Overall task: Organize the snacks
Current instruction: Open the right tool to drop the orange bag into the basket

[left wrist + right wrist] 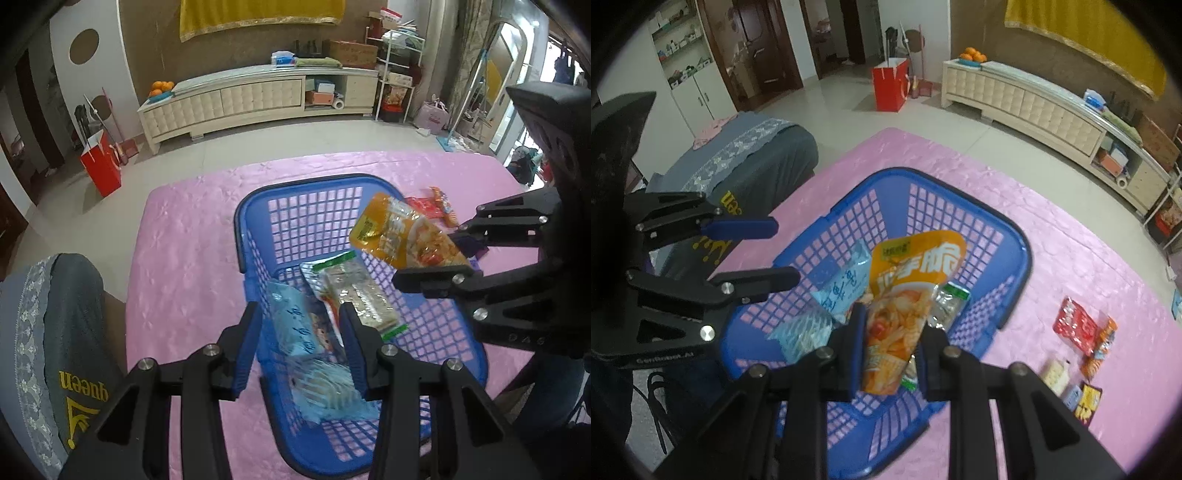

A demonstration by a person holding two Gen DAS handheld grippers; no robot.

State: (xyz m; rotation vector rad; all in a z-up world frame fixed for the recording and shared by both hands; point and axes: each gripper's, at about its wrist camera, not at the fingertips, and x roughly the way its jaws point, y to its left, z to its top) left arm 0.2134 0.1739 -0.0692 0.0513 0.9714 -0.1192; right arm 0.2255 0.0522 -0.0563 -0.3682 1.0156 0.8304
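A blue plastic basket [251,206] [1023,243] sits on the pink tablecloth. In it lie a light blue packet [299,325] [842,291] and a clear packet with green ends [358,291] [949,302]. My left gripper [301,350] [764,254] hangs open over the basket's near left part, above the light blue packet, with nothing pressed between its pads. My right gripper [892,332] [443,254] is shut on the lower end of an orange snack pouch [912,280] [402,232], held above the basket's right side.
Several small snacks lie loose on the cloth right of the basket, among them a red packet [1075,328] [428,206]. A grey cushioned seat [55,332] [746,166] stands against the table's left edge. A red bag [103,166] stands on the floor beyond.
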